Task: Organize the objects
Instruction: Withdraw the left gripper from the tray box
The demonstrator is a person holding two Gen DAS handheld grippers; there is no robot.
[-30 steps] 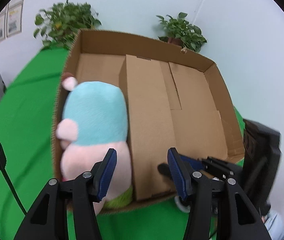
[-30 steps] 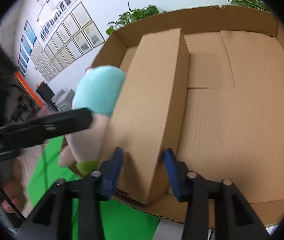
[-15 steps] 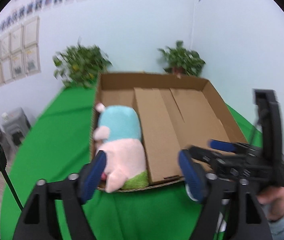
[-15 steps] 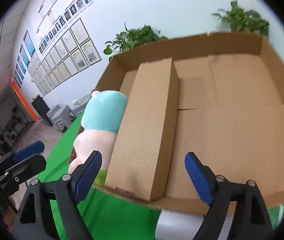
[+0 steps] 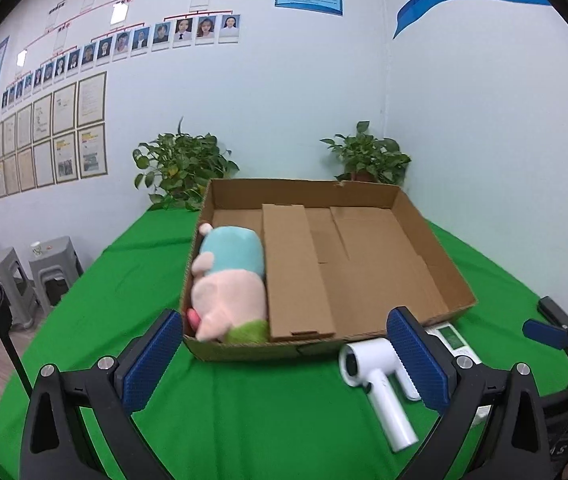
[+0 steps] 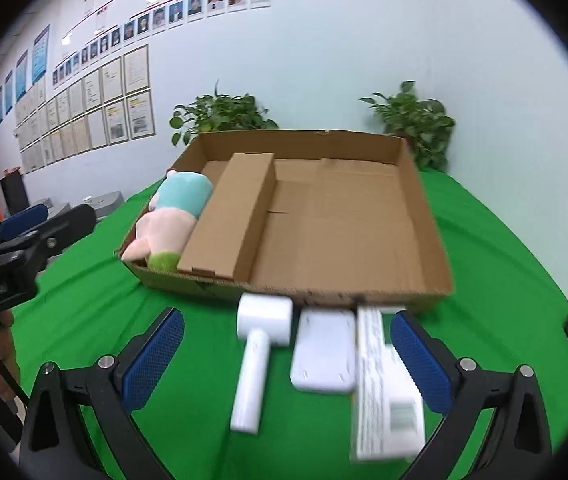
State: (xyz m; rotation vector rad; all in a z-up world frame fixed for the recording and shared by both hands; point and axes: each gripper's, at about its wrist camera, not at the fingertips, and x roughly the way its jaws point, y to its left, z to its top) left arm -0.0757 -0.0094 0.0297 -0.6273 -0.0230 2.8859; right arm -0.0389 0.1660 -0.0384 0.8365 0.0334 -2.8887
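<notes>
Lower centre of the right wrist view, the white plastic hairdryer [image 6: 257, 354] is lying on the green worktop [image 6: 504, 264]; rigid, light, slippery, best taken by its handle. Right gripper [image 6: 287, 364] and left gripper [image 5: 284, 358] are both gaping empty.

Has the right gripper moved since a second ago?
Yes. The right gripper has pulled back from the box and opened wide.

A bright green desk [image 5: 131, 264] carries a plain brown cardboard tray [image 5: 436, 248]; the plush toy [image 5: 227, 276] is aqua, pink and lime; the blurred hair dryer [image 6: 255, 344] looks white.
</notes>
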